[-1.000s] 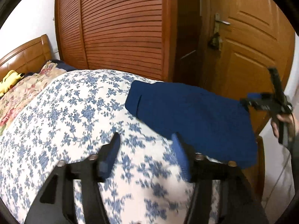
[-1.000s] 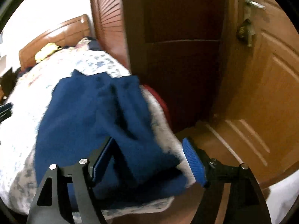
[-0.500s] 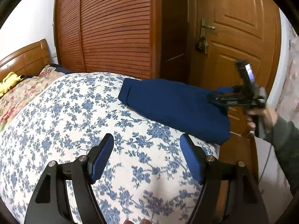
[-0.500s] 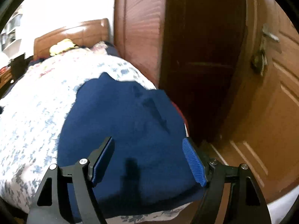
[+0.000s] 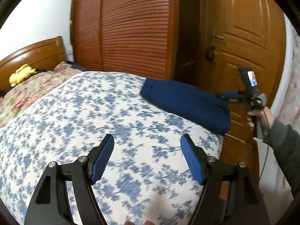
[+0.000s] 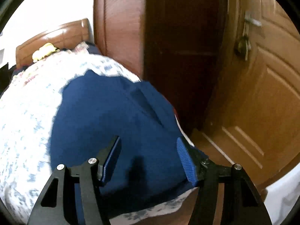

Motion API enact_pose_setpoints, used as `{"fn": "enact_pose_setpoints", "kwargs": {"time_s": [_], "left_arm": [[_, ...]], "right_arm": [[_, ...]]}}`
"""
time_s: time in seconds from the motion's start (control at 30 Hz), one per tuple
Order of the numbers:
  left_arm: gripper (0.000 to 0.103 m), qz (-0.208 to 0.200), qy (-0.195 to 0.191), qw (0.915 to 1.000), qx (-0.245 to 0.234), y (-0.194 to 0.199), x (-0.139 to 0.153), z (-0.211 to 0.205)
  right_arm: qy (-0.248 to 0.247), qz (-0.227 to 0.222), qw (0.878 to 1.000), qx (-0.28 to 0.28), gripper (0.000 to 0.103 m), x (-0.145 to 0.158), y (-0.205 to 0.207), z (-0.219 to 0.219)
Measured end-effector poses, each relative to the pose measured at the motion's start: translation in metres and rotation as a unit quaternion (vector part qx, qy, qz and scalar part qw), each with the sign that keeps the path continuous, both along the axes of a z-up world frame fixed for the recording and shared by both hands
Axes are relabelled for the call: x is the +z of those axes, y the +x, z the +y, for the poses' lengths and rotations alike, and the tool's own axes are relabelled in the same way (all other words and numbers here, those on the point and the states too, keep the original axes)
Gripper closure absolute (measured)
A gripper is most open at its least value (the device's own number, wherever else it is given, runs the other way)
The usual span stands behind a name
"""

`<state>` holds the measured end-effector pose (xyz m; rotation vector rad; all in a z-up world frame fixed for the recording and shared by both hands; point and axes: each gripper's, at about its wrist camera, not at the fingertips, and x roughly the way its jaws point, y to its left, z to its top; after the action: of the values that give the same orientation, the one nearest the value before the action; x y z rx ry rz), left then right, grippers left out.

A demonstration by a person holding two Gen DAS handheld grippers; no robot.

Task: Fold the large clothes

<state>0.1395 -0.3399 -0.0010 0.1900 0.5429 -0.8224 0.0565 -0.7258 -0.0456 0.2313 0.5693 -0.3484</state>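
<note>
A folded dark blue garment (image 5: 185, 101) lies on the blue-flowered bed cover (image 5: 93, 116), at the bed's right corner near the door. In the right wrist view the garment (image 6: 116, 123) fills the middle. My left gripper (image 5: 147, 156) is open and empty above the bare cover, well left of the garment. My right gripper (image 6: 149, 154) is open and empty, hovering over the garment's near part. It also shows in the left wrist view (image 5: 234, 98), held by a hand at the garment's right end.
A wooden door (image 5: 243, 43) and a slatted wardrobe (image 5: 127, 30) stand behind the bed. A wooden headboard (image 5: 31, 52), a yellow plush toy (image 5: 21, 73) and a floral quilt (image 5: 28, 91) are at the far left. The bed's edge drops off at the right (image 5: 221, 142).
Both grippers have drawn back and up from the garment, so it looks farther away in the left view. The garment lies flatter and more folded than a second ago.
</note>
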Motion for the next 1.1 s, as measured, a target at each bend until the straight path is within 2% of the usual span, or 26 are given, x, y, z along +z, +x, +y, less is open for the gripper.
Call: {"fn": "enact_pose_setpoints", "kwargs": {"time_s": [0.17,0.27,0.43,0.63,0.77,0.9,1.1], "left_arm": [[0.029,-0.001,-0.006,0.9998,0.018,-0.003,0.005,0.03],[0.028,-0.003,-0.007,0.9995,0.031,-0.002,0.006,0.046],[0.028,-0.008,-0.008,0.9979,0.064,0.004,0.004,0.079],[0.028,-0.009,-0.008,0.9936,0.112,0.006,-0.004,0.127],[0.028,-0.014,-0.006,0.9851,0.171,0.002,-0.008,0.163],[0.028,-0.004,-0.006,0.9785,0.206,-0.004,-0.011,0.192],[0.028,-0.003,-0.008,0.9652,0.261,-0.031,-0.011,0.237]], "right_arm": [[-0.026,-0.035,0.999,0.033,0.04,0.038,-0.027,0.05],[-0.03,-0.049,0.996,0.061,0.04,0.052,-0.022,0.084],[-0.021,-0.068,0.99,0.121,0.039,0.062,-0.023,0.145],[-0.01,-0.072,0.976,0.204,0.03,0.064,-0.015,0.216],[-0.01,-0.07,0.964,0.257,0.028,0.066,-0.012,0.258],[0.003,-0.077,0.952,0.297,0.025,0.069,-0.018,0.291],[0.007,-0.081,0.941,0.328,0.018,0.076,-0.027,0.332]]}}
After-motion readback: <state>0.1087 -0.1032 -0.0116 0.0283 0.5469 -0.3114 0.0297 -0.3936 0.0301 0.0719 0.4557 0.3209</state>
